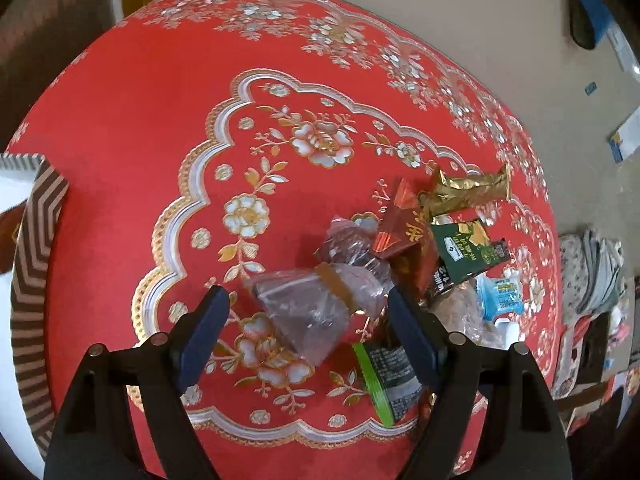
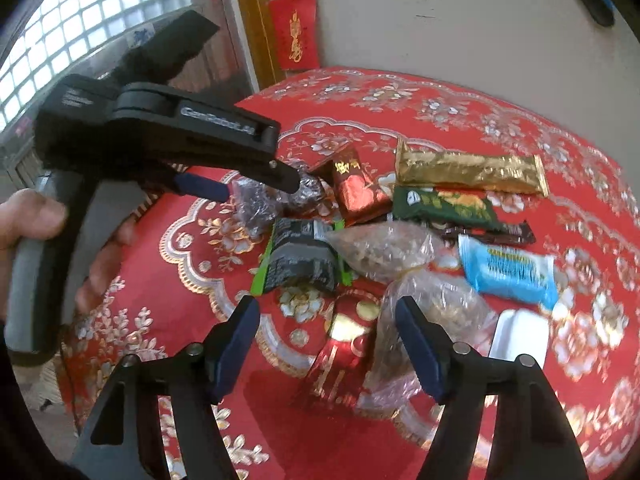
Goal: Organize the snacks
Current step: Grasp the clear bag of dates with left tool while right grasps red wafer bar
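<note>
A pile of snacks lies on the red flowered tablecloth (image 1: 140,120). My left gripper (image 1: 308,316) is open, its jaws on either side of a clear bag of dark snacks (image 1: 308,312), not closed on it. A second clear bag (image 1: 348,244), a red packet (image 1: 400,232), a gold bar (image 1: 468,192), a green pack (image 1: 468,248) and a black-green pack (image 1: 388,380) lie beside it. My right gripper (image 2: 328,336) is open above a red packet (image 2: 340,360) and a clear bag of nuts (image 2: 432,320). The left gripper (image 2: 248,184) shows there over the dark bags.
A brown-and-white striped box (image 1: 32,264) stands at the table's left edge. A blue packet (image 2: 508,272) and a white item (image 2: 520,336) lie at the pile's right. A wall with red hangings (image 2: 296,36) is behind the table. Clutter lies on the floor to the right (image 1: 596,272).
</note>
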A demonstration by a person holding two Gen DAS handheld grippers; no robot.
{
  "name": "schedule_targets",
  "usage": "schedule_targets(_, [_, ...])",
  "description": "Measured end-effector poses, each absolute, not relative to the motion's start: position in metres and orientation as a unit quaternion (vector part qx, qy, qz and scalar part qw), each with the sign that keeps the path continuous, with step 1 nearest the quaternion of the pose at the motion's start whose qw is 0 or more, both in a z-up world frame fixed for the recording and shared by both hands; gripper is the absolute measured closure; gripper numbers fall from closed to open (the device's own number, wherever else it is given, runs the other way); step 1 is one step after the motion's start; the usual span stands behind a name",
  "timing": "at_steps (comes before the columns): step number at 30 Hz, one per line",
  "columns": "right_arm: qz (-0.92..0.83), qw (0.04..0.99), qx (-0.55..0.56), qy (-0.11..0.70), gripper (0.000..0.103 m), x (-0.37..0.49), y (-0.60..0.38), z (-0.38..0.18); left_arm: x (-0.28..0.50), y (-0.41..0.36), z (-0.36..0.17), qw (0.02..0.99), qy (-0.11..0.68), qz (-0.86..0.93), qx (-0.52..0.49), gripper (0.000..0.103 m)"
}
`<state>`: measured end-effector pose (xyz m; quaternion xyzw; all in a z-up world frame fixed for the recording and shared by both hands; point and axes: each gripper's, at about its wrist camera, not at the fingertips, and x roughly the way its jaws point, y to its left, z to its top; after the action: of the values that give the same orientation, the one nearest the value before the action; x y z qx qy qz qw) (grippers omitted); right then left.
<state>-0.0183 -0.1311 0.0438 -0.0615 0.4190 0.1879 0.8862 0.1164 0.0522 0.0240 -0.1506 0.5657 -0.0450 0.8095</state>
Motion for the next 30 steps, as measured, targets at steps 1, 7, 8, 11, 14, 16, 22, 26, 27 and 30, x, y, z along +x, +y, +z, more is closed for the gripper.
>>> schedule_targets(1, [0.187,0.887,-0.058,0.418,0.031,-0.023,-0.133,0.044,0.118,0.051,0.023,0.809,0.567,-0.046,-0.148,0.021])
schedule_targets(7, [0.175,0.887,-0.032,0.426,0.030,-0.036,-0.137,0.039,0.124,0.033,0.017,0.815,0.571,-0.049,-0.082,0.021])
schedule_targets(8, [0.172,0.887,-0.031,0.427,0.030,-0.038,-0.136,0.039,0.124,0.030,0.016,0.816,0.572,-0.049,-0.067,0.021])
schedule_targets(11, [0.161,0.887,-0.036,0.432,0.030,-0.039,-0.133,0.037,0.125,0.028,0.015,0.817,0.573,-0.053,-0.042,0.021])
schedule_targets(14, [0.144,0.885,-0.034,0.441,0.030,-0.033,-0.129,0.037,0.125,0.023,0.013,0.819,0.572,-0.053,-0.013,0.021])
schedule_targets(16, [0.139,0.884,-0.031,0.445,0.029,-0.030,-0.128,0.036,0.124,0.023,0.012,0.820,0.570,-0.055,-0.003,0.021])
schedule_targets(22, [0.175,0.870,0.004,0.462,0.030,-0.031,-0.123,0.036,0.125,0.025,0.014,0.819,0.571,-0.054,-0.005,0.021])
schedule_targets(26, [0.171,0.865,0.031,0.470,0.032,-0.018,-0.140,0.027,0.123,0.023,0.013,0.821,0.569,-0.053,0.005,0.021])
schedule_targets(27, [0.165,0.866,0.031,0.471,0.032,-0.015,-0.143,0.026,0.122,0.022,0.013,0.821,0.568,-0.051,0.007,0.021])
schedule_targets(30, [0.150,0.869,0.023,0.472,0.032,-0.013,-0.143,0.027,0.121,0.016,0.012,0.822,0.567,-0.044,0.022,0.021])
